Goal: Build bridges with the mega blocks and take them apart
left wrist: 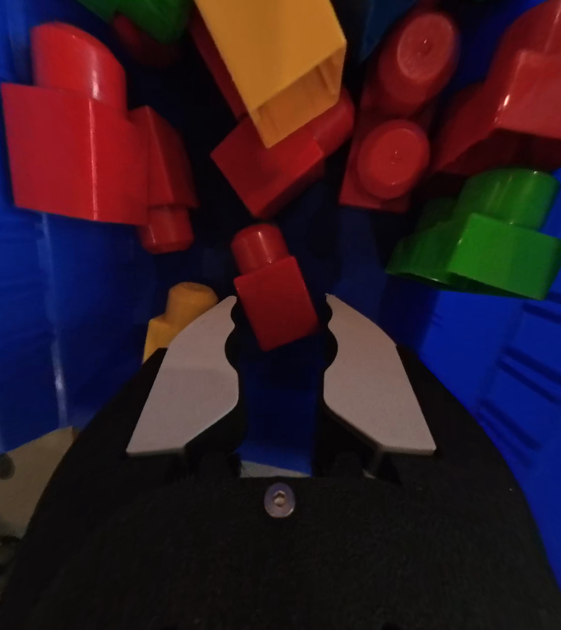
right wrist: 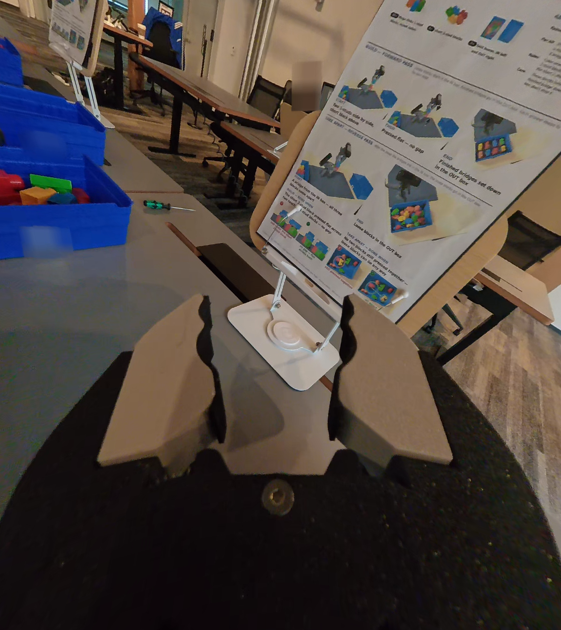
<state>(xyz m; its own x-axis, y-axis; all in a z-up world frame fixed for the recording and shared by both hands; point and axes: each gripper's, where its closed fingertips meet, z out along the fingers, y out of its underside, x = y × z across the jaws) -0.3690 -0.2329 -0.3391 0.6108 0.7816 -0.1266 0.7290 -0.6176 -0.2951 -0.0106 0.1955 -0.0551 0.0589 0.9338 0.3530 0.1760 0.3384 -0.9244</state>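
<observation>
inside the blue bin (left wrist: 26,306), a small red block (left wrist: 277,300) sits between the wide-apart jaws of the left gripper (left wrist: 280,303), maybe touching one. the right gripper (right wrist: 274,303) is wide apart and holds nothing over the grey table (right wrist: 50,306).

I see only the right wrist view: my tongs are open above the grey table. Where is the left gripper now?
Observer: The left gripper is down inside a blue bin, among loose blocks.
Operator: Is anything between its tongs?
Observer: Yes, a small red one-stud block, tilted, with a fingertip close on each side. I cannot tell whether it is gripped.
Operator: What lies nearest to it?
Observer: A yellow block, partly hidden behind the left finger.
</observation>
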